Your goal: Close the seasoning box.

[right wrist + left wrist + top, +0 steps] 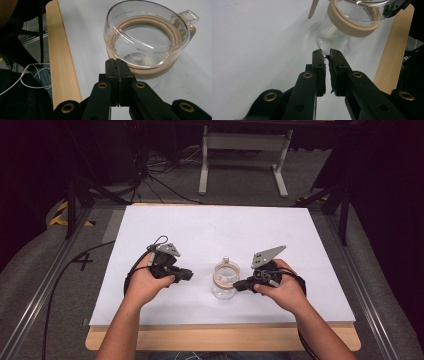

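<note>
Nearest, the wooden edge [220,337] of the table [200,227] runs under both forearms. Just beyond it, near the middle of the white top, stands a clear glass jar [224,289] with a tan ring [225,276] at its mouth and a glass lid [146,37] resting tilted on that ring. The right tongs [239,283] sit at the jar's right side, clenched with the jaws pressed flat together, tips touching or just short of the ring. The left tongs [189,275] lie to the jar's left, slightly apart from it, jaws nearly closed with a thin gap and nothing between them. The work looks like seating or lifting the lid; doing it well would mean steadying the jar body with the left tongs while the right works the rim, keeping pressure gentle on glass. Whether the right tips actually touch the ring is hard to tell, and the lid's small handle [188,15] is partly cut off by glare.
</note>
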The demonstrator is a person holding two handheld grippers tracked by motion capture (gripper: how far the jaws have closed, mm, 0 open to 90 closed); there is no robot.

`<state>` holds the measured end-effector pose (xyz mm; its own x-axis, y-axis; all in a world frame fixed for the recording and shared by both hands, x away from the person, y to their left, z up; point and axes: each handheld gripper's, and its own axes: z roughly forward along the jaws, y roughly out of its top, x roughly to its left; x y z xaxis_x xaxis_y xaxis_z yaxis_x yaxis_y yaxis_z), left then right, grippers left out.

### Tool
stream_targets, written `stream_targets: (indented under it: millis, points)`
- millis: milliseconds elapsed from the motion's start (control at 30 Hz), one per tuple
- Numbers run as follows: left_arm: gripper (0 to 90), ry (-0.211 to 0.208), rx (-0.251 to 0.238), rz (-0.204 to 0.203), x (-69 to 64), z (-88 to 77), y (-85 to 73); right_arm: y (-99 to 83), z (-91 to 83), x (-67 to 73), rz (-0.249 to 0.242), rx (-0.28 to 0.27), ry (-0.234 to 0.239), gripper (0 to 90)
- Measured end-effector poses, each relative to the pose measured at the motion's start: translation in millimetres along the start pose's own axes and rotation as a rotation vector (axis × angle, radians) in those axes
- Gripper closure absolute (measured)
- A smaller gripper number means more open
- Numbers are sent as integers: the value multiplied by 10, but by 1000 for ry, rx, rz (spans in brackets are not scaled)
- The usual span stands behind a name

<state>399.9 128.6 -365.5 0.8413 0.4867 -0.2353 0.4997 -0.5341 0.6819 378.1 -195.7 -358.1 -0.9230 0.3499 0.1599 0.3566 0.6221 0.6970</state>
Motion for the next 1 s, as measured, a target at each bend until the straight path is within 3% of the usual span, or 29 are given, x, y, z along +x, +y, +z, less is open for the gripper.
stream_targets:
  millis: [400, 567, 633, 667, 767, 933, 1000]
  points:
    - [822, -3, 10, -5, 8, 12, -27, -22, -8, -8, 7, 54, 13, 893]
    - [806, 18, -15, -15, 25, -29, -25, -29, -112, -35, 7, -8, -13, 851]
    - [765, 37, -26, -29, 33, -46, -33, -39, -213, -73, 18, -84, -55, 749]
    - [764, 47, -28, -33, 41, -53, -40, -49, -265, -96, 33, -114, -75, 743]
    - [752, 53, -47, -54, 69, -63, -65, -104, -432, -195, 55, -172, -169, 652]
    - [726, 87, -44, -75, 127, -60, -105, -281, -620, -442, 143, -222, -289, 550]
    - [707, 103, -48, -85, 162, -50, -125, -378, -662, -565, 176, -210, -345, 518]
